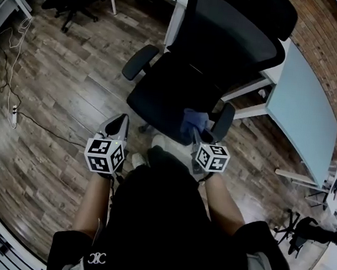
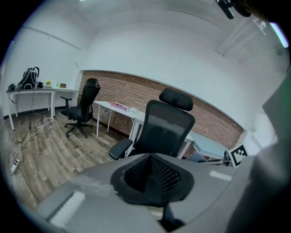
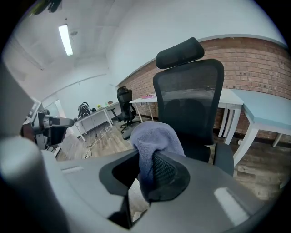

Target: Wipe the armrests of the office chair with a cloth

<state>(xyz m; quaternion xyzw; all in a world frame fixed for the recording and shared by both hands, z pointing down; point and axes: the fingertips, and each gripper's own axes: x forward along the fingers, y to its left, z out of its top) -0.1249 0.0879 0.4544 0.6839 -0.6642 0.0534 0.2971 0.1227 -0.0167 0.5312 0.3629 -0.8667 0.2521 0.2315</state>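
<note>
— Two grippers are showing below us. What are we holding in them?

— We are clamping the right gripper [image 1: 199, 133] on a blue cloth [image 1: 192, 118], which is bunching up out of its closed jaws. We are keeping the left gripper [image 1: 121, 121] empty, with its jaws pressed together.

— Where is the cloth sitting against the chair?

— We are facing the black office chair [image 1: 218, 53]. The cloth is hanging over the seat's front corner, just beside the armrest [image 1: 224, 120] on our right. We cannot tell whether it is touching the pad. The other armrest [image 1: 140, 61] is lying beyond the left gripper, apart from it. That gripper is hovering over the wooden floor [image 1: 54, 91].
</note>
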